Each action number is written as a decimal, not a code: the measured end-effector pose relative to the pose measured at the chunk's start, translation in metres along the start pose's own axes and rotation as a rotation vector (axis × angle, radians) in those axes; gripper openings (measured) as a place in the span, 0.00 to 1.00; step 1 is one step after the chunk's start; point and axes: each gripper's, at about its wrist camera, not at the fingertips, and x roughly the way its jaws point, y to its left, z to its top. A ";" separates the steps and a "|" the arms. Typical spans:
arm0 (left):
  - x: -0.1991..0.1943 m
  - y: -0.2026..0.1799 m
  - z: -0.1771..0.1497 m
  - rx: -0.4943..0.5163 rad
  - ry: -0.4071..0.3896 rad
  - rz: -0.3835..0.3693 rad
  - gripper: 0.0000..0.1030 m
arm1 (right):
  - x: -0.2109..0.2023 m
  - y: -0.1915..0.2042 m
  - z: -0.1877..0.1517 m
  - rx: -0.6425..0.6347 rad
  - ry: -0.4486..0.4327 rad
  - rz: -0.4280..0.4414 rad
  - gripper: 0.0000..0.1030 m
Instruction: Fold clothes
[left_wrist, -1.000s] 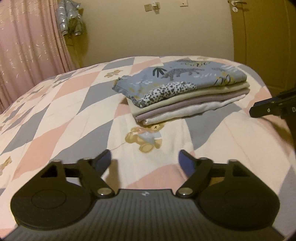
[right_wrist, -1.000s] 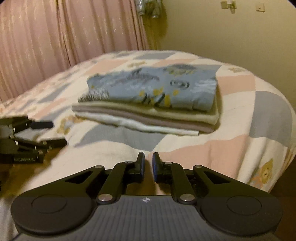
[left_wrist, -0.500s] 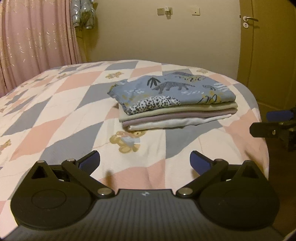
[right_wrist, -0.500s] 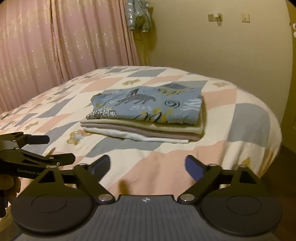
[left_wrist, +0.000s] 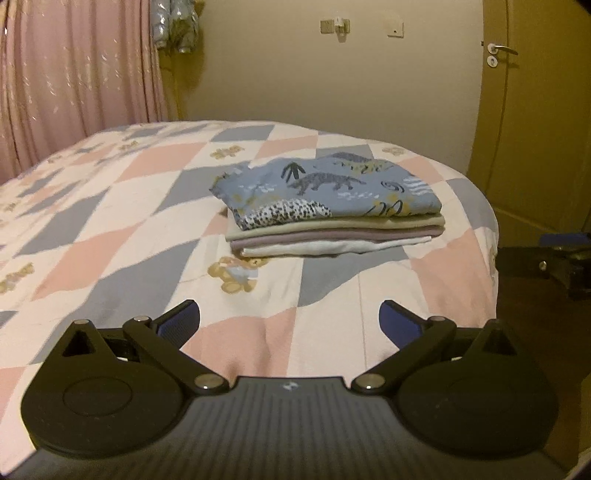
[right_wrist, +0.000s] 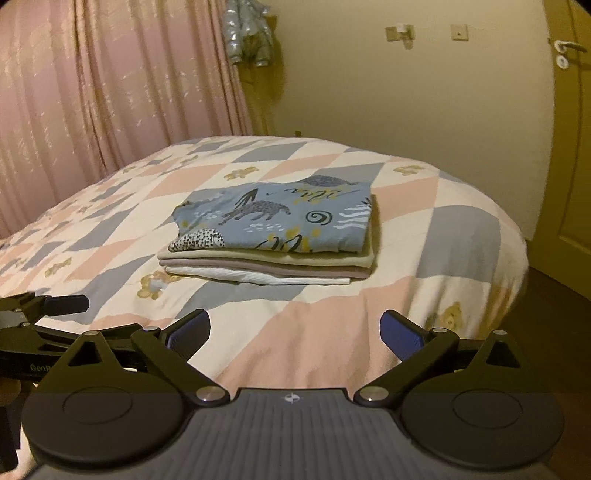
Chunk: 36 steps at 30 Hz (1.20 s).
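A stack of folded clothes (left_wrist: 332, 214) lies on the bed, topped by a blue animal-print garment (left_wrist: 332, 188) over cream, mauve and white pieces. It also shows in the right wrist view (right_wrist: 273, 236). My left gripper (left_wrist: 290, 319) is open and empty, held back near the bed's front edge, well short of the stack. My right gripper (right_wrist: 295, 332) is open and empty, also back from the stack. The right gripper's side shows at the right edge of the left wrist view (left_wrist: 546, 258); the left gripper shows at the left of the right wrist view (right_wrist: 40, 317).
The bed has a pink, grey and white diamond quilt (left_wrist: 129, 229) with teddy bear prints. Pink curtains (right_wrist: 92, 92) hang at the left. A beige wall is behind, and a yellow door (left_wrist: 535, 129) stands at the right. Dark floor (right_wrist: 546, 317) lies beyond the bed's right edge.
Both grippers have pulled back and risen away from the stack. The right gripper went from shut to open. The left gripper opened wider.
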 end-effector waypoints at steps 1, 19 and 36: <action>-0.006 -0.001 0.001 -0.003 -0.014 0.002 0.99 | -0.005 0.001 -0.001 0.005 0.000 -0.002 0.98; -0.117 -0.027 0.005 -0.028 -0.072 0.007 0.99 | -0.109 0.038 -0.016 0.008 -0.040 -0.025 1.00; -0.186 -0.030 -0.018 -0.046 -0.089 0.001 0.99 | -0.176 0.055 -0.024 -0.029 -0.056 -0.078 1.00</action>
